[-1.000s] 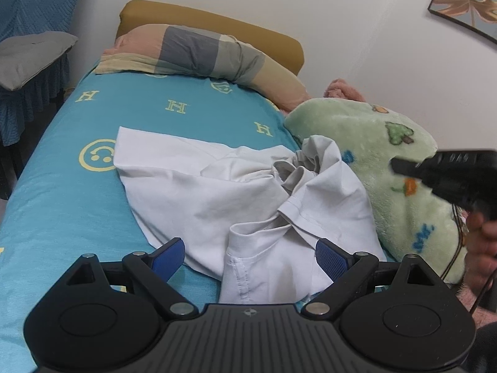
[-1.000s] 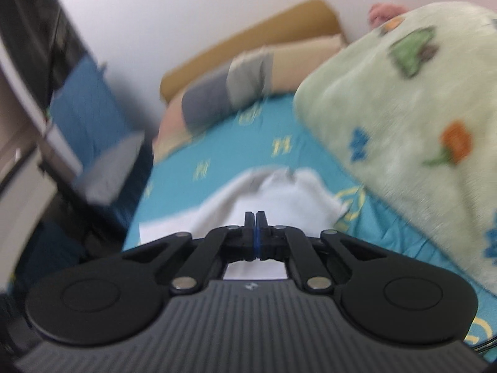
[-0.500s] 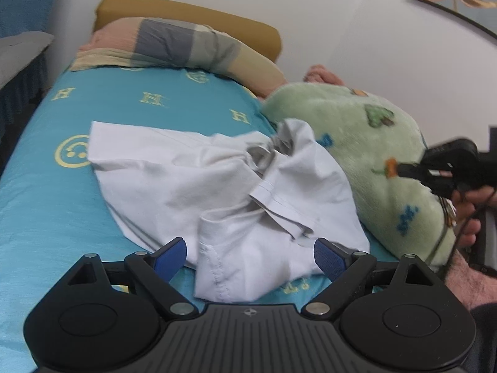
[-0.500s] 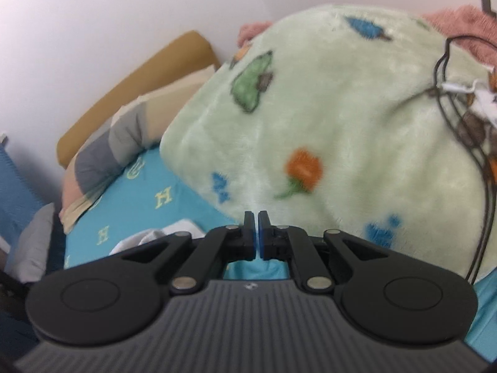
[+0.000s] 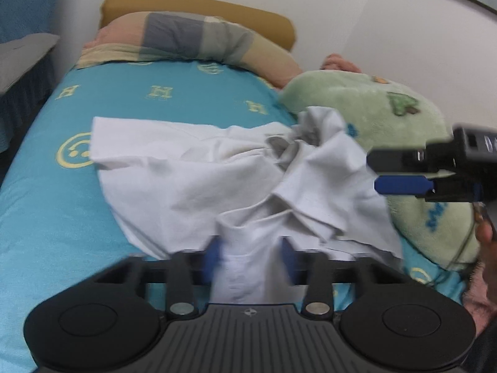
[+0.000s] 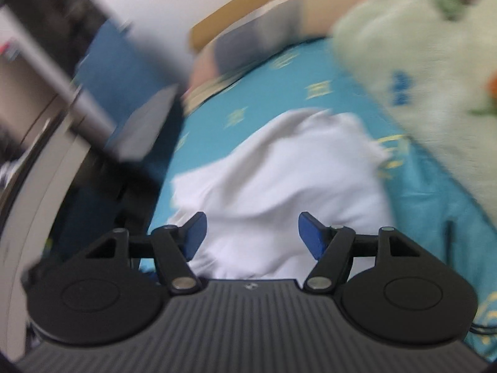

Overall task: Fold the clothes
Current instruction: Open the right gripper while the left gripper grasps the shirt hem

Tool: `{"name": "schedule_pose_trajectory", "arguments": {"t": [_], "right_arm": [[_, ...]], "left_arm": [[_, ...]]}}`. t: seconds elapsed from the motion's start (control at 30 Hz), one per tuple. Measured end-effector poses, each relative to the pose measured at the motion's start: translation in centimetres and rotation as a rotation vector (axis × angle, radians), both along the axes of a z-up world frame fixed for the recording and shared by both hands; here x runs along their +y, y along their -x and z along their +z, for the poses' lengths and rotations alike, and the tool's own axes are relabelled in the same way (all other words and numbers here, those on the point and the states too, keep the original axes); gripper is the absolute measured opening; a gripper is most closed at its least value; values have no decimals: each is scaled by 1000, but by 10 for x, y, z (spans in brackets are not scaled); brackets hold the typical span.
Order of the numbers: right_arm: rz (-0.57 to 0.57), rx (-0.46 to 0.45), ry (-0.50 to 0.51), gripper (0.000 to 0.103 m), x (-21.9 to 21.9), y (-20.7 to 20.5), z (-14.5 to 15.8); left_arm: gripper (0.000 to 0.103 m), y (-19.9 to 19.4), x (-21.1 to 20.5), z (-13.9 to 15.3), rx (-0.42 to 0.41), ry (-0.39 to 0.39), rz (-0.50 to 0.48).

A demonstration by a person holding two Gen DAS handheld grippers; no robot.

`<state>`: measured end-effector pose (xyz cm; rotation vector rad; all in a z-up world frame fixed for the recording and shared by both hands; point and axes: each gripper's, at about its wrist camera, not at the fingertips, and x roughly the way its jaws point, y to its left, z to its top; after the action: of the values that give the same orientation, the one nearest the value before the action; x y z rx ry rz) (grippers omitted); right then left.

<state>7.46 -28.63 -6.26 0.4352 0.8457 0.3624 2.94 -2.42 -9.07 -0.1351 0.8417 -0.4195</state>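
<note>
My left tongs (image 5: 248,255) have a bunched end of the white shirt (image 5: 198,174) running between their blue pads (image 5: 212,256). The pads are blurred and stand partway in on either side of the cloth. I cannot tell whether they press it yet.

Ahead of these tongs the shirt spreads crumpled across the teal sheet (image 5: 56,205). Its flatter part lies forward and to the left, reaching a yellow smiley (image 5: 74,152) printed on the sheet. A twisted knot of fabric (image 5: 298,143) rises forward and to the right, up against the green blanket (image 5: 400,118). Beyond the shirt, at the far end of the bed, a striped pillow (image 5: 192,40) rests against a mustard headboard (image 5: 198,3).

My right tongs (image 6: 252,233) are released, the pads (image 6: 195,233) wide apart with nothing between them. In the left view they (image 5: 400,171) come in from the right, above the shirt's right edge and in front of the blanket, one blue pad showing edge-on.

The right view is smeared. The shirt (image 6: 279,186) lies directly ahead of and below the spread fingers, the sheet (image 6: 435,205) around it, the blanket (image 6: 428,62) forward and to the right. To the left of these tongs there is dark, blurred furniture (image 6: 46,99) I cannot make out clearly.
</note>
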Motion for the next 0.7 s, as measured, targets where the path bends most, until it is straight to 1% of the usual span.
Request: {"name": "schedule_pose_trajectory", "arguments": {"t": [0.07, 0.2, 0.3, 0.4, 0.43, 0.47, 0.5, 0.53, 0.57, 0.6, 0.63, 0.7], "right_arm": [[46, 14, 55, 68, 16, -4, -7], [117, 60, 211, 68, 40, -10, -28], [184, 27, 289, 69, 55, -7, -31], [221, -17, 390, 66, 69, 0, -36], [224, -30, 430, 53, 72, 2, -37], [209, -35, 443, 34, 70, 2, -37], [187, -35, 442, 25, 66, 2, -35], [149, -38, 406, 16, 56, 3, -30], [103, -43, 352, 11, 44, 4, -23], [43, -59, 309, 9, 30, 7, -15], [-23, -80, 271, 9, 15, 11, -7], [-185, -83, 196, 8, -22, 17, 3]], "left_arm": [[17, 0, 11, 2, 4, 35, 40], [14, 3, 33, 12, 16, 162, 101], [14, 7, 41, 19, 8, 209, 117], [13, 9, 39, 24, -11, 216, 114], [13, 10, 39, 26, -17, 219, 113], [13, 10, 38, 27, -24, 221, 112], [12, 11, 38, 29, -30, 224, 111], [12, 13, 37, 30, -37, 224, 108], [12, 15, 36, 31, -45, 221, 102], [12, 17, 35, 33, -52, 219, 95], [12, 19, 34, 33, -55, 220, 85], [12, 23, 33, 35, -54, 226, 64]]}}
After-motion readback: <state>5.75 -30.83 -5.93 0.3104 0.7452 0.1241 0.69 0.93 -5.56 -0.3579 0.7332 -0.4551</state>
